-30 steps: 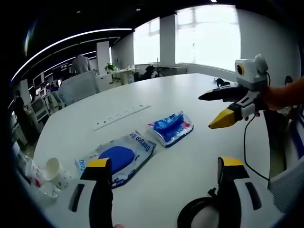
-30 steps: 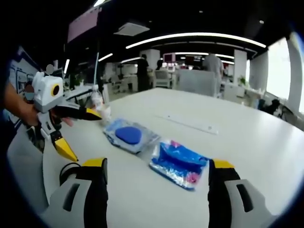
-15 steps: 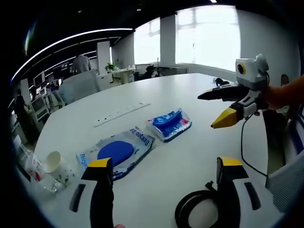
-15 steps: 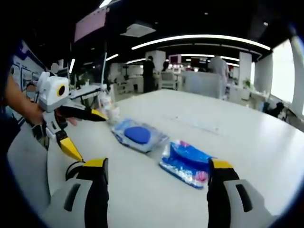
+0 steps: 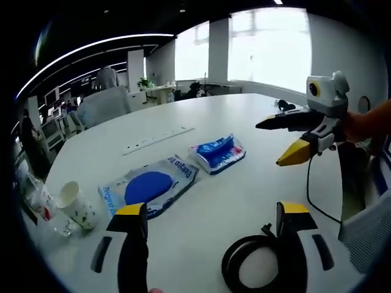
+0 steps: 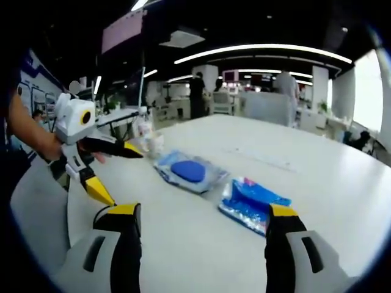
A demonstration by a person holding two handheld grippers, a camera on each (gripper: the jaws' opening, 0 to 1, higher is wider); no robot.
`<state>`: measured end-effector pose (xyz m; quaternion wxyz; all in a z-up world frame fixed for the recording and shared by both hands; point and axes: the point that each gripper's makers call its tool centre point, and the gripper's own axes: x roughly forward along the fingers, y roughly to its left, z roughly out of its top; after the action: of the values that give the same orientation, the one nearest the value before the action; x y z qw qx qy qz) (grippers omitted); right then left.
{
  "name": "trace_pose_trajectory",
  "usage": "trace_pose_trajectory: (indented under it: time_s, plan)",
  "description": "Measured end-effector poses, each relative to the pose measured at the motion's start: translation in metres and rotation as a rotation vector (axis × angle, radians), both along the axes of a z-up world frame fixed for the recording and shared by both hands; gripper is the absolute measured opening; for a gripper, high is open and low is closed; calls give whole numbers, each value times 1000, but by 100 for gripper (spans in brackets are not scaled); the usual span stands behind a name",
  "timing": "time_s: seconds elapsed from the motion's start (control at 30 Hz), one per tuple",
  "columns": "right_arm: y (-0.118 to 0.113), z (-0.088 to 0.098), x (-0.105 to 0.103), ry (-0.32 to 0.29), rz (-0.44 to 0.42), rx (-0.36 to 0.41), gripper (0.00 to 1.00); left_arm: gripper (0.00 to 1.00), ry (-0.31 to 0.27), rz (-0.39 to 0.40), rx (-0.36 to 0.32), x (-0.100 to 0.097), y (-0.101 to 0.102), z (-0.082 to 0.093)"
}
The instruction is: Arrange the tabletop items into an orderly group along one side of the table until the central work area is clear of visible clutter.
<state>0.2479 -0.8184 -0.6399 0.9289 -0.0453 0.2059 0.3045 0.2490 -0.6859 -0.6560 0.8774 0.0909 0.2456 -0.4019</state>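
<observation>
- White desk [image 5: 256, 183] carries the clutter: a clear packet with a blue oval pad [image 5: 149, 188] near the middle, a blue printed packet [image 5: 217, 152] just beyond it toward 1 o'clock in the left gripper view, a paper cup [image 5: 76, 204] tipped at 9 o'clock beside some crinkled clear wrappers [image 5: 36, 201], and a black cable coil [image 5: 256, 268] at 5 o'clock.
- Left tool [image 5: 208, 244] hangs above the desk with its jaws wide and nothing between them; the coil lies partly under its right jaw.
- Right tool [image 6: 198, 244] is likewise spread wide and empty, above bare desk, with the blue printed packet [image 6: 250, 204] just ahead of its right jaw at 2 o'clock and the pad packet [image 6: 189, 173] at 12 o'clock.
- Nothing looks grouped yet, so I judge the task barely begun.
- Risk: both packets are flat, slick film; a shallow pinch could slide off or shove them further across the middle.
- Risk: the cup lies on its side close to the desk edge, so a nudge may roll it off.
- Risk: the coil is springy and may uncurl or snag a jaw when dragged.
- Risk: both tools work the same patch and could collide.
</observation>
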Motion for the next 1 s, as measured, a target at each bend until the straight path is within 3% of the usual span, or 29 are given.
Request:
trace_pose_trajectory:
  time_s: [1.0]
  plan:
    - [44, -27, -46, 86, 138, 9, 61, 71, 70, -43, 52, -33, 19, -31]
